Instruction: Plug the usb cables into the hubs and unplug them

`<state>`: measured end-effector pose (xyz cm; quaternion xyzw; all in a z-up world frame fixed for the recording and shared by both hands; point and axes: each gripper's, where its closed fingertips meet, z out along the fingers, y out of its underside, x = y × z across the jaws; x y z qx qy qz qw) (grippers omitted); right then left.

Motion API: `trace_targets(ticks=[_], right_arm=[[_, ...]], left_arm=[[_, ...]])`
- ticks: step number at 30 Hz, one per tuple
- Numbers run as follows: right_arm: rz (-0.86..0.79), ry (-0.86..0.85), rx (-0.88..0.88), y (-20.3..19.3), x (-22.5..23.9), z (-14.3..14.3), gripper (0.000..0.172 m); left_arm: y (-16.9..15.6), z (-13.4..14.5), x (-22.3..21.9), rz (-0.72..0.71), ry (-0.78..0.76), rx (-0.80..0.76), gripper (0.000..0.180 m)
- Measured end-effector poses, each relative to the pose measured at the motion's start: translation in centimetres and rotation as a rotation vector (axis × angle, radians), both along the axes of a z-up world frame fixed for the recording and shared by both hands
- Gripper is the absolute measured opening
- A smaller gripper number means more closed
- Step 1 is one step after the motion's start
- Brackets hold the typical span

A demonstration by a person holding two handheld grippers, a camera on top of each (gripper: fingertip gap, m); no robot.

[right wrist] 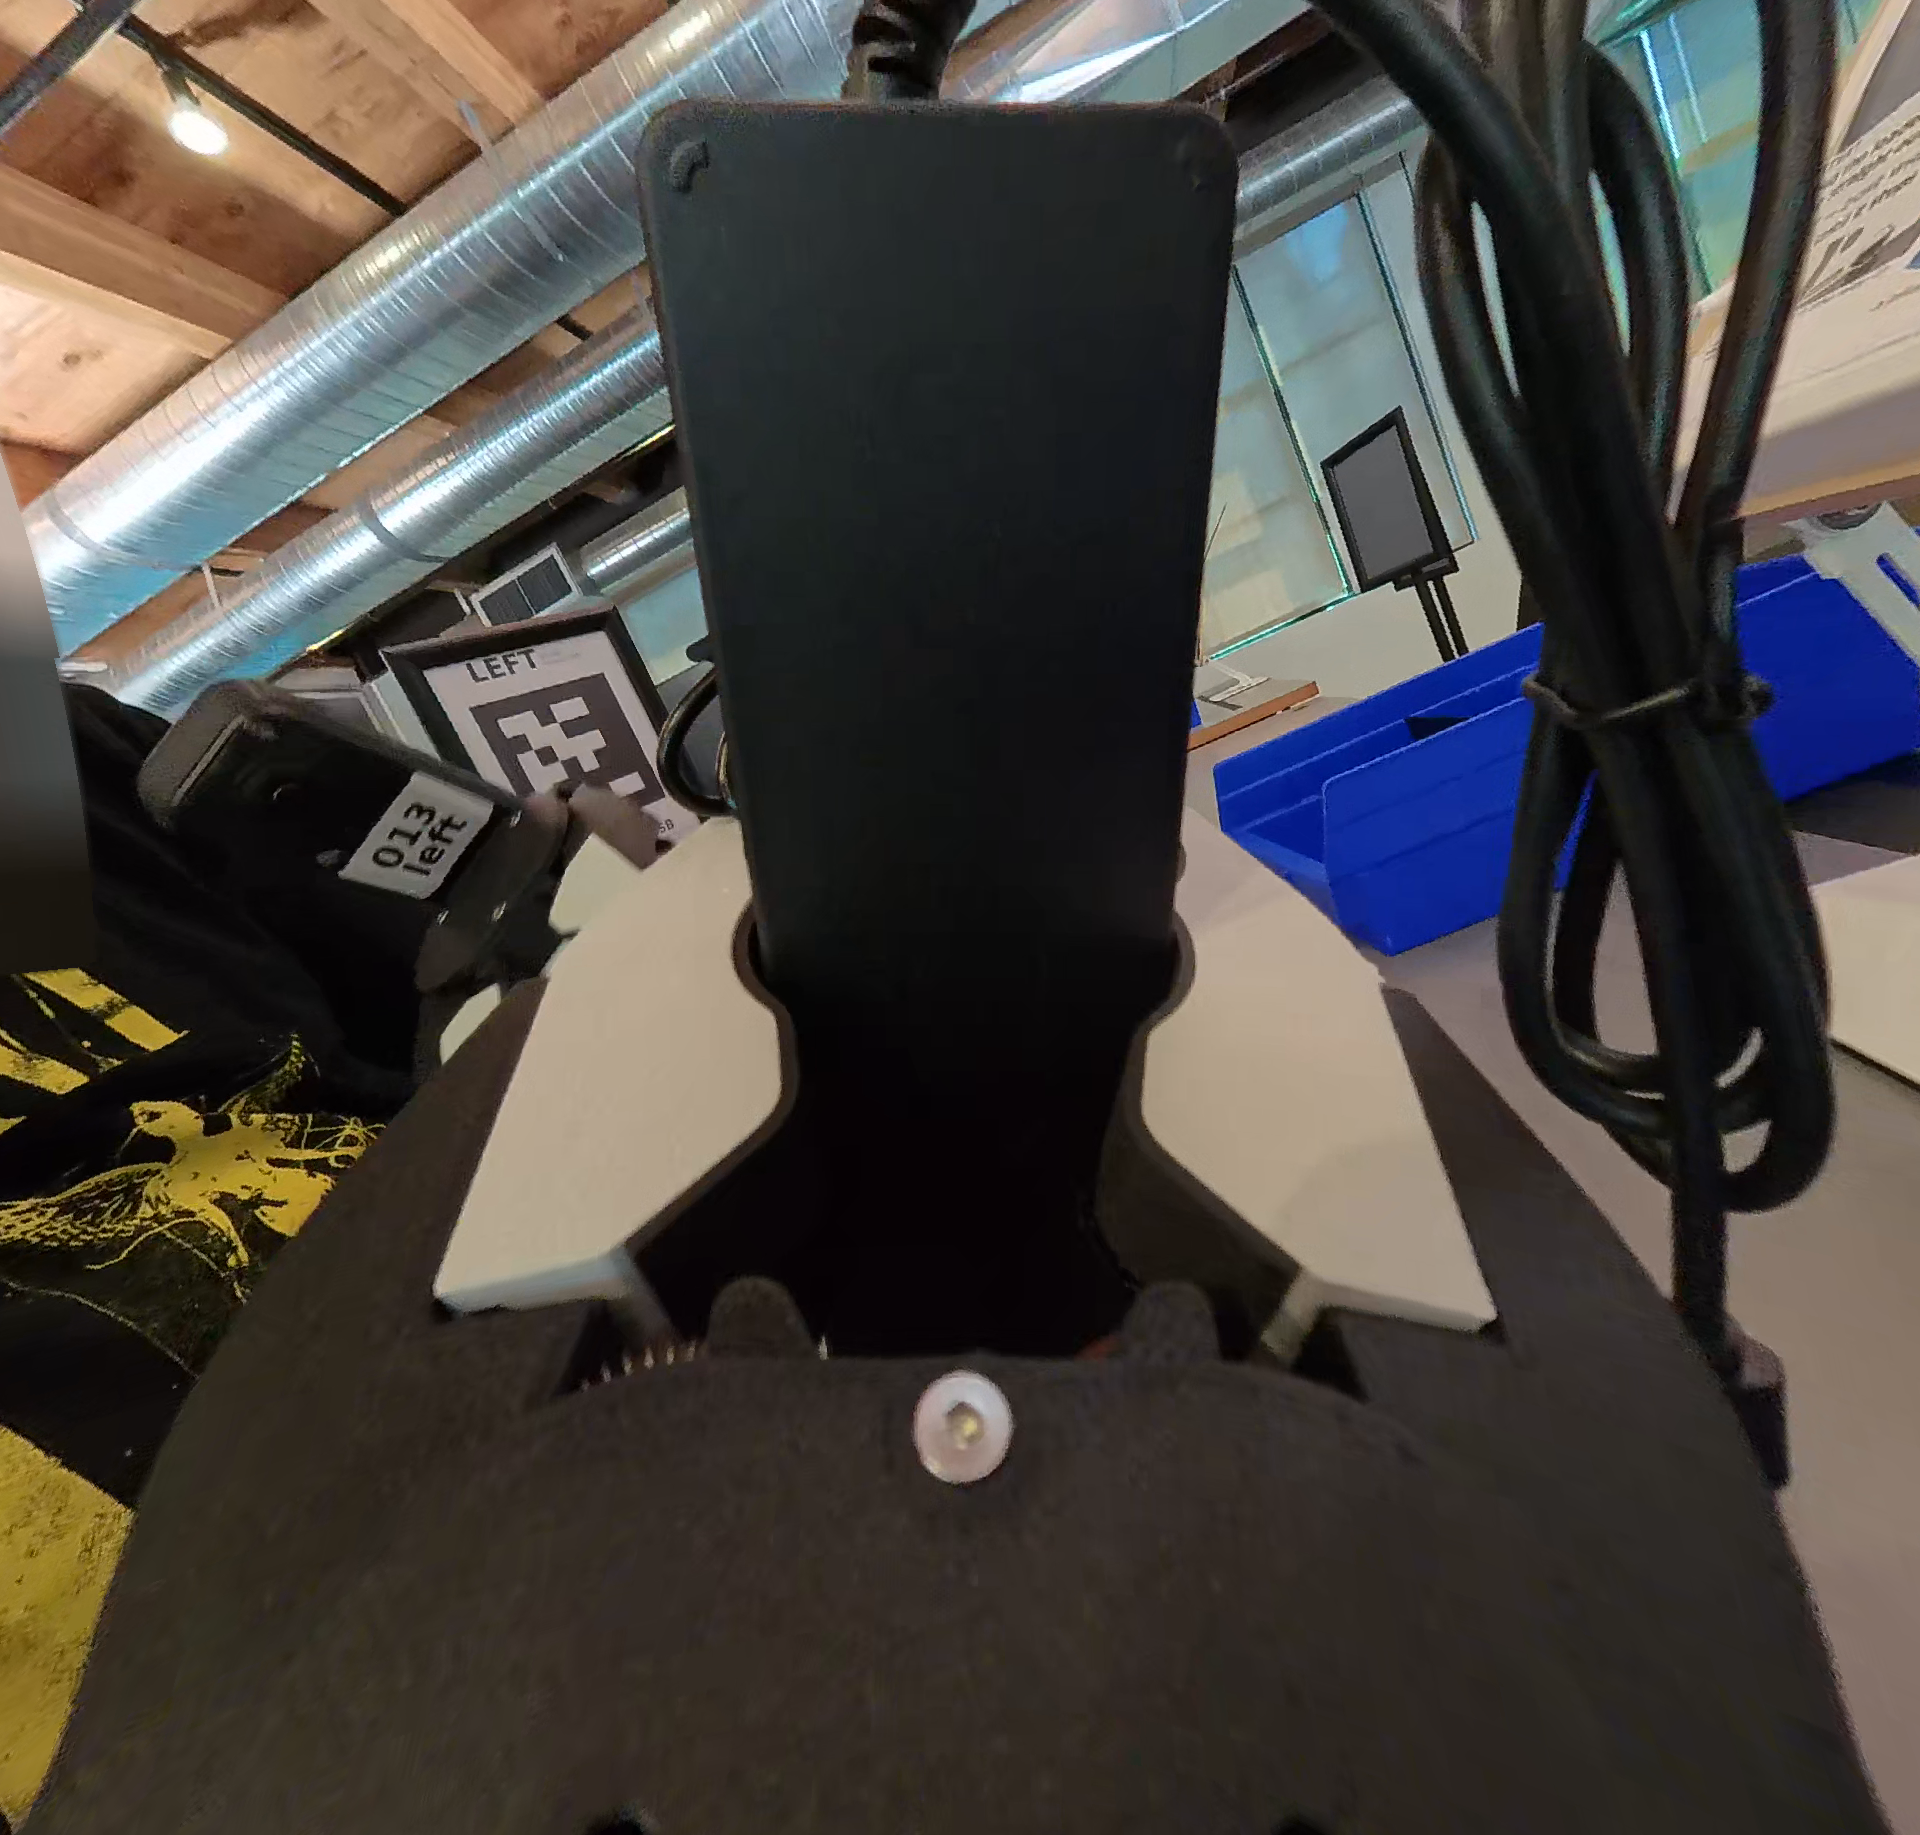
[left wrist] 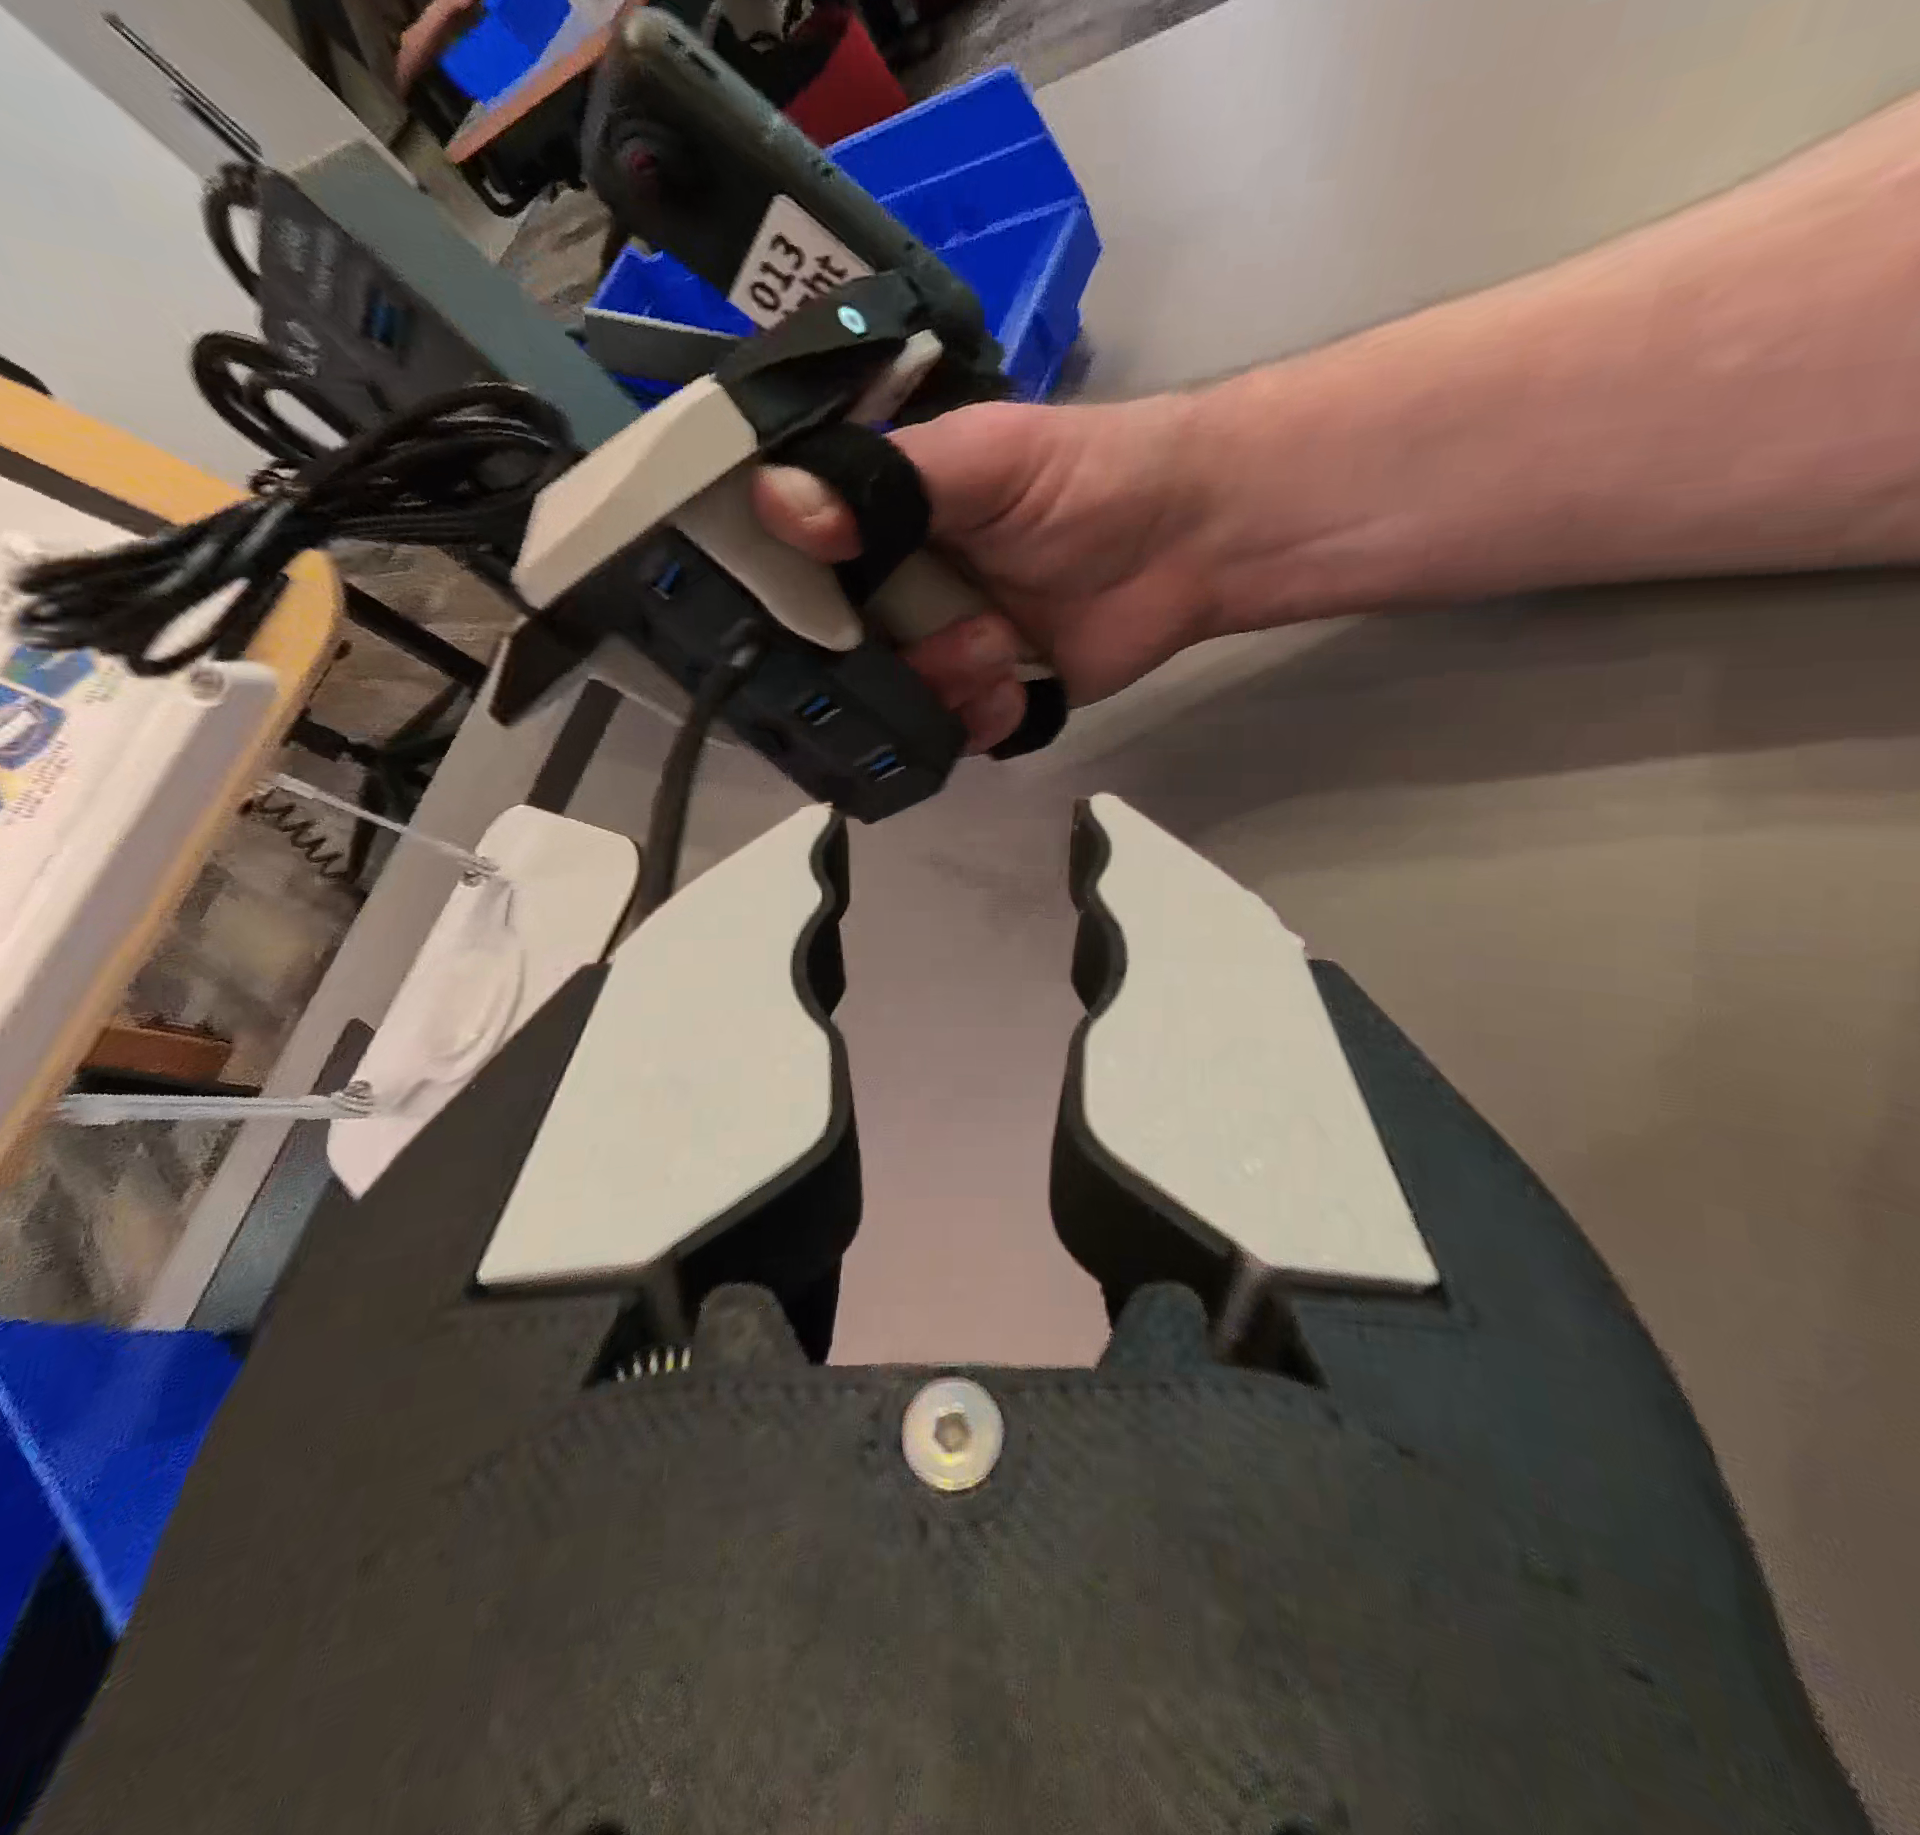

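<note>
In the left wrist view, your left gripper (left wrist: 956, 819) fills the lower half of the frame with its jaws apart and nothing between them, only the grey tabletop (left wrist: 1455, 954) showing through the gap. Just above the fingertips, at centre frame, your right hand (left wrist: 1039, 549) grips the right gripper (left wrist: 582, 580), which clamps a black USB hub (left wrist: 831, 715) with blue ports. One black cable (left wrist: 686, 777) is plugged into the hub and runs down toward the lower left. A tied bundle of black cable (left wrist: 260, 528) hangs at the left edge, and blue bins (left wrist: 987, 196) sit at upper centre. In the right wrist view, your right gripper (right wrist: 961, 938) holds the hub (right wrist: 935, 538) upright, its flat black back filling the centre, both jaws pressed on its sides. The coiled cable (right wrist: 1631, 746) dangles at the right; the left gripper (right wrist: 343, 829) shows at middle left.
</note>
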<state>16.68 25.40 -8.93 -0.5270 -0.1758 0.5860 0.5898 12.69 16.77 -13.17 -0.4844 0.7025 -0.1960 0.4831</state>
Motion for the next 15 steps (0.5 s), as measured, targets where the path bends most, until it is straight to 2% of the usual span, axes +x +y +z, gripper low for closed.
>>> trace_targets(ticks=[3,5,8,12,15], right_arm=[[0.008,0.007,0.007,-0.1,-0.1,0.2,0.066],[0.016,0.016,0.023,-0.4,-0.2,0.6,0.066],[0.025,0.026,0.040,-0.8,-0.4,1.1,0.068],[0.049,0.045,0.064,-1.3,-0.8,1.6,0.066],[0.080,0.054,0.077,-1.7,-1.6,1.9,0.066]], left_arm=[[-0.5,-1.6,0.2,0.013,0.022,-0.096,0.041],[-0.2,-3.1,0.8,0.048,0.031,-0.191,0.048],[1.3,-4.9,1.9,0.154,0.006,-0.271,0.083],[3.2,-5.1,3.6,0.243,-0.108,-0.428,0.107],[4.2,-5.2,4.8,0.252,-0.154,-0.551,0.103]])
